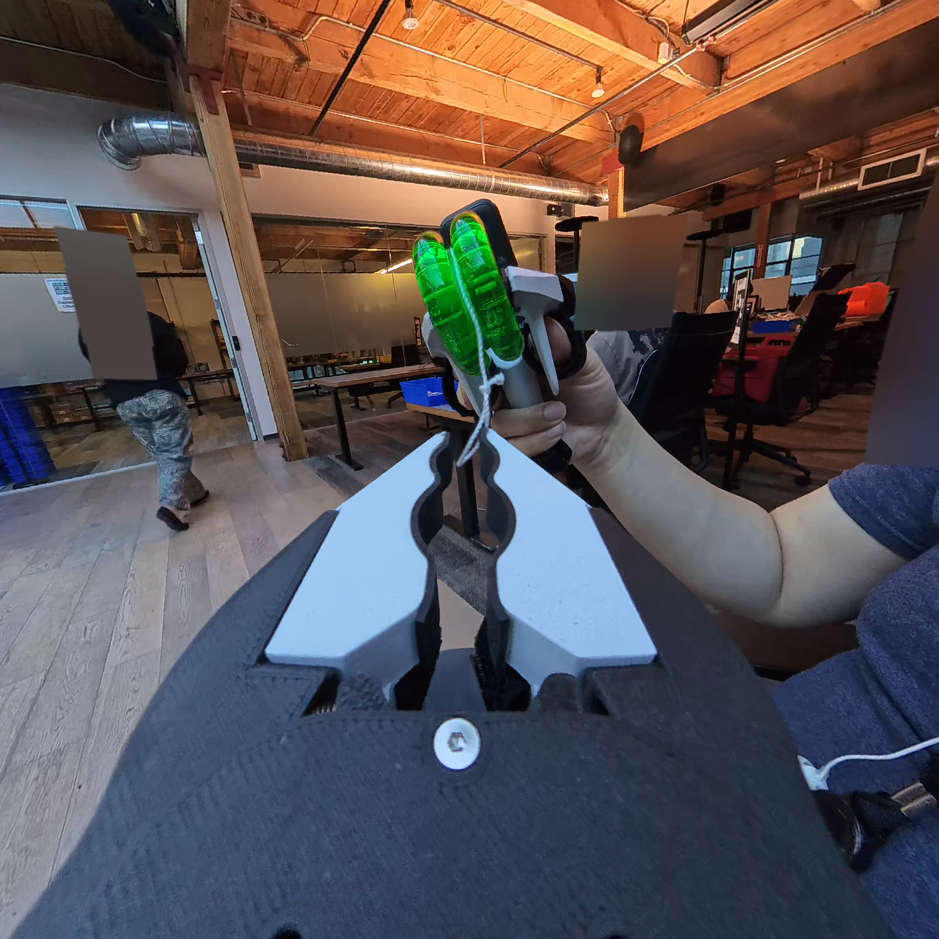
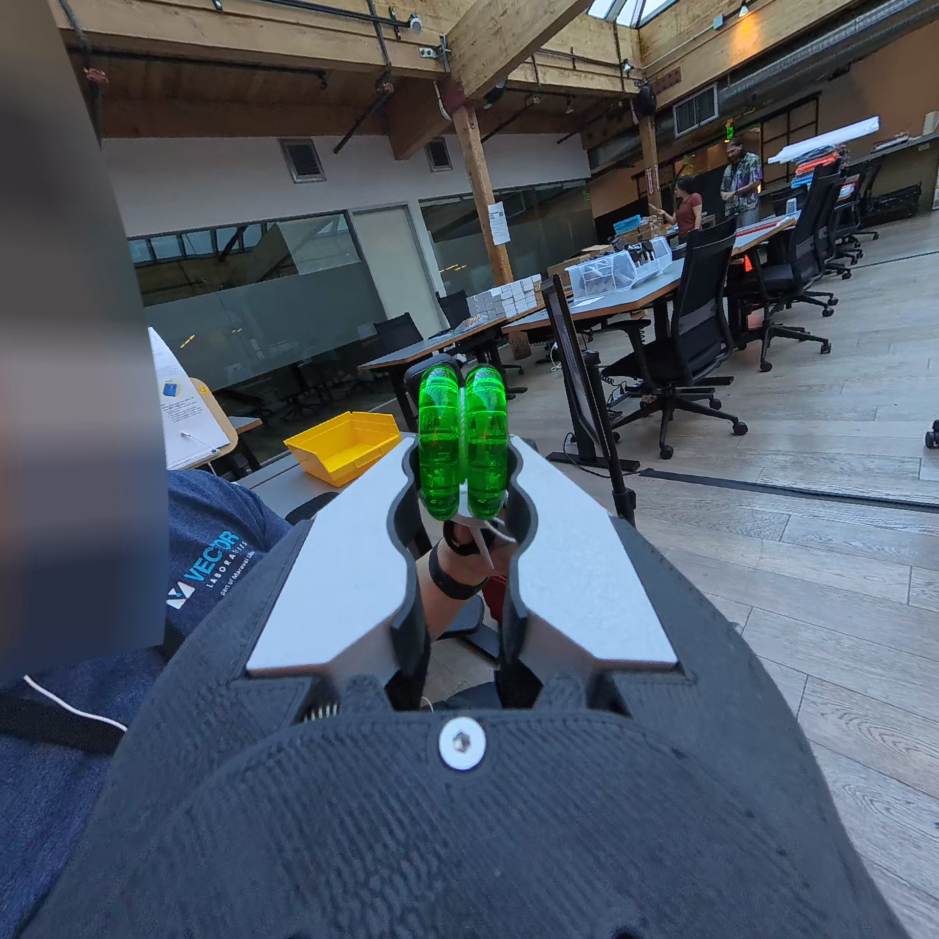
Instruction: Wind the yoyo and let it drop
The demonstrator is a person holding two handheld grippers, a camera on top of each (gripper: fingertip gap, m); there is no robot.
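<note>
The translucent green plastic yoyo (image 2: 462,442) sits in mid-air, not on any surface, clamped across its two halves between the tips of the right gripper (image 2: 463,460), with its groove facing the camera. That grip keeps the groove clear, so string can be laid into it. The white twisted string (image 1: 480,406) runs out of the groove, shows a knot just below the yoyo, and ends at the tips of the left gripper (image 1: 465,447). The left gripper's jaws stand nearly closed at the tips, apparently pinching the string's free end, though the contact itself is too small to confirm. The short length of string showing suggests that the winding is largely done and the drop is still to come; releasing the yoyo while the left tips keep the string would let it fall and unroll. A person's hand (image 1: 554,411) holds the right gripper's handle. Beyond are a yellow plastic bin (image 2: 345,447) on a desk's near corner, office chairs and a wooden floor.
</note>
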